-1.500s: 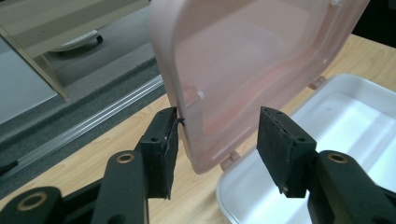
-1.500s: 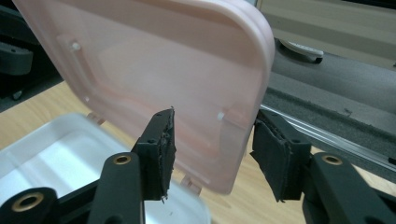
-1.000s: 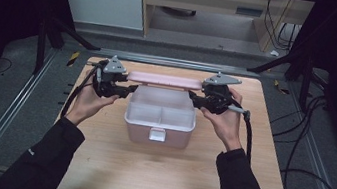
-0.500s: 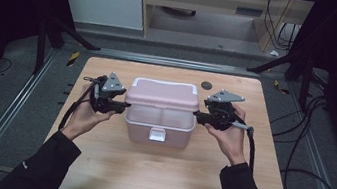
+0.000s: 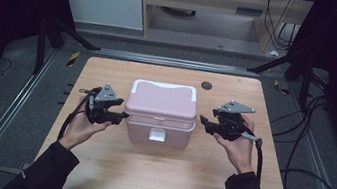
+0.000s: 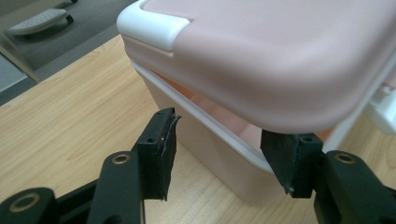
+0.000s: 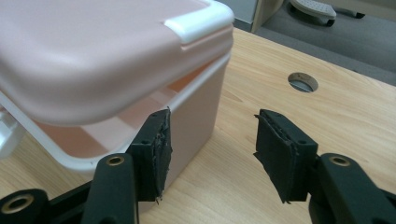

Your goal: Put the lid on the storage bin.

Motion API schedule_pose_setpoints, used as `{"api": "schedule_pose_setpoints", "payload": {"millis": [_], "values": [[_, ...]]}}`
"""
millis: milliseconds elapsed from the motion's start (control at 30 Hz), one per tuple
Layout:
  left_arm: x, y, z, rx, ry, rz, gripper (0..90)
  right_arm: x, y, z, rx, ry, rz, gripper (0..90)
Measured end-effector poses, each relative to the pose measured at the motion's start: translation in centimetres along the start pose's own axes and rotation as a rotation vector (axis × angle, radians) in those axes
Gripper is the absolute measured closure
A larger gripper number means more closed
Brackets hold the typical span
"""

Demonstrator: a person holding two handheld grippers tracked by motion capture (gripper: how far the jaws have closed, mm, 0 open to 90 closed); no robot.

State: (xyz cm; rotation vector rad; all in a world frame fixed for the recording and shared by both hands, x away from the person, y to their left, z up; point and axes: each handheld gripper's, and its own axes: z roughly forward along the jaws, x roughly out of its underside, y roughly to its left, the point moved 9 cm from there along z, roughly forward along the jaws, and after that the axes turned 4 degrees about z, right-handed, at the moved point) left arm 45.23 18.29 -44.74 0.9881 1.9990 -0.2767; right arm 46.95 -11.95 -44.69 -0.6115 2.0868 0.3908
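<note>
From the high view we look down on a light wooden table point(image 5: 153, 183), and at its centre stands a pale pink plastic box point(image 5: 158, 128) with a rounded pink lid point(image 5: 163, 98) that has white corner pieces at the back. A white latch point(image 5: 157, 134) sits on the front wall of the box. At the left of the frame we have the left gripper point(image 5: 122, 116), held in the person's left hand point(image 5: 81, 127), its tips right at the box's left side. At the right of the frame the right gripper point(image 5: 204, 122) sits in the right hand point(image 5: 238, 148), tips just beside the box's right side with a small gap. A round dark hole point(image 5: 206, 85) marks the table in the upper right.

Now the left gripper view: we see the left gripper point(image 6: 219, 154) with its black jaws spread, having just been opening. The lid point(image 6: 280, 56) fills the upper right and lies slightly lifted over the box wall point(image 6: 205, 140); one jaw tip sits just under the lid's edge, the other stands free over the table point(image 6: 56, 130). Nothing is pinched.

Over to the right gripper view: the right gripper point(image 7: 212, 149) also has its jaws spread and just been opening, holding nothing. The lid point(image 7: 93, 51) fills the upper left, the box point(image 7: 196, 112) below it, one jaw close against the box corner. The hole point(image 7: 302, 82) shows in the upper right of the table point(image 7: 355, 116).
</note>
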Motion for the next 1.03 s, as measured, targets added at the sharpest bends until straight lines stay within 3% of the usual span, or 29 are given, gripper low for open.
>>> {"api": "schedule_pose_setpoints", "payload": {"millis": [200,367,600,833,1033], "values": [[-0.3,0.0,-1.4,-0.027,0.015,0.042,42.5,1.0,-0.9,-0.6,0.018,-0.004,0.02,43.1],[1.2,0.4,-1.9,-0.041,0.055,0.028,41.3,1.9,-1.4,-1.0,0.026,0.002,0.027,41.6],[4.4,0.6,-1.6,-0.021,0.056,-0.064,39.7,2.8,-1.9,-1.6,0.046,0.007,0.039,38.2],[8.4,1.7,-1.1,-0.049,0.111,-0.149,37.5,4.6,-2.8,-2.2,0.083,0.037,0.053,32.6],[10.8,2.4,-0.9,-0.072,0.139,-0.217,33.8,7.1,-4.3,-2.4,0.136,0.087,0.071,30.5]]}}
